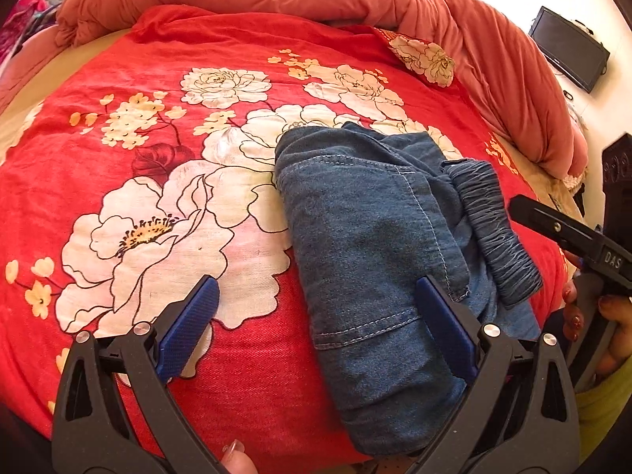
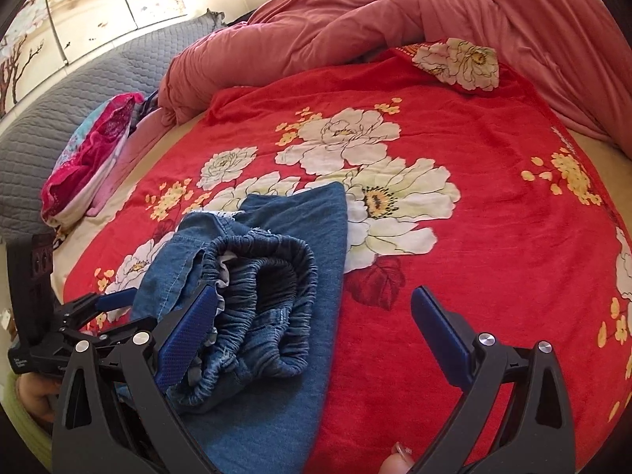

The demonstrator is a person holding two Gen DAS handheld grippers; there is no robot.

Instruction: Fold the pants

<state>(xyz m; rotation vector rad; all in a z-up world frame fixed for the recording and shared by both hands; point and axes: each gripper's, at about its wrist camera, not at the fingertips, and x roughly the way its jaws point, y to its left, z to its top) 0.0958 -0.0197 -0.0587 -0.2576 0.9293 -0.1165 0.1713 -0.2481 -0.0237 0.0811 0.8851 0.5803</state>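
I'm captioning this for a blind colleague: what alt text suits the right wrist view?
Folded blue jeans, elastic waistband bunched on top, lie on a red flowered bedspread. The right claw is open and empty, one finger over the waistband; a pink quilt is heaped behind.

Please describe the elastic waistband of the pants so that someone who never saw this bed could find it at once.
Start from the red floral bedspread; a folded bundle of blue denim pants lies on it. On top of the bundle sits the waistband, near the open right gripper. Unlike the smooth denim around it, it is darker, gathered into tight ridges.
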